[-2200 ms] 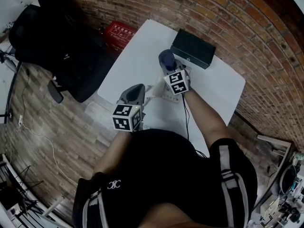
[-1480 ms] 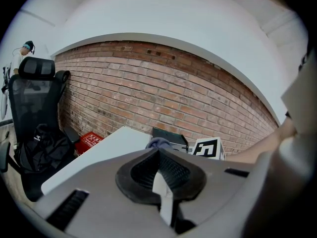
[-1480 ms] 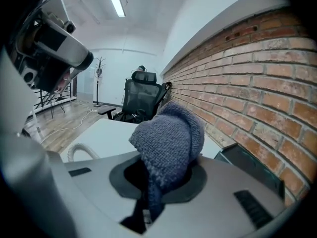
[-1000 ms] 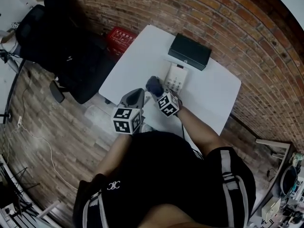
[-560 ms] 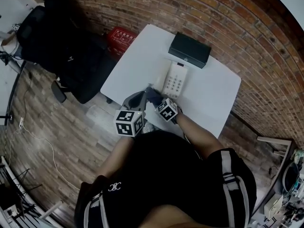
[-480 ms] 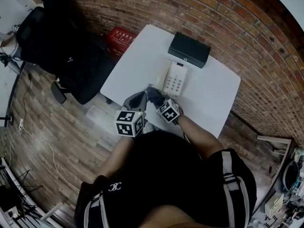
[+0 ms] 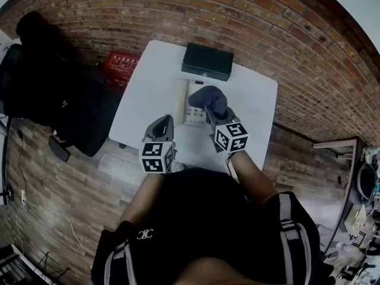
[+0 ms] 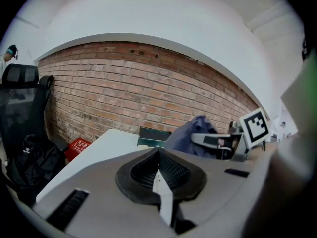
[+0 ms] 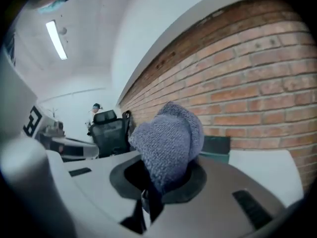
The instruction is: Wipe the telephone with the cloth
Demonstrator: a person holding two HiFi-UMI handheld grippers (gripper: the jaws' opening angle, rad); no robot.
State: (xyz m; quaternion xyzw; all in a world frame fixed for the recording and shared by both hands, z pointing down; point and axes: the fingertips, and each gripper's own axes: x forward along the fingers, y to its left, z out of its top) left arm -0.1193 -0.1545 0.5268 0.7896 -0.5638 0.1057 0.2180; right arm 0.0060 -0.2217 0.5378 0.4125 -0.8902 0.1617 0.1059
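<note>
A white telephone (image 7: 189, 103) lies on the white table (image 7: 154, 82), partly hidden by a blue-grey cloth (image 7: 208, 98). My right gripper (image 7: 211, 113) is shut on that cloth (image 9: 168, 140), which bulges out of its jaws and hangs over the phone's right side. Whether the cloth touches the phone is unclear. My left gripper (image 7: 163, 123) stays shut and empty over the table's near edge, to the left of the phone. In the left gripper view the cloth (image 8: 190, 135) and the right gripper show ahead to the right.
A dark green box (image 7: 206, 61) stands at the table's far edge against the brick wall (image 7: 249, 22). A red crate (image 7: 120, 66) sits on the floor left of the table. A black office chair (image 7: 47, 94) stands further left.
The right gripper went from the phone back to the table's near edge, then forward again; it now holds the cloth over the phone. The left gripper barely moved. The head view shifted.
</note>
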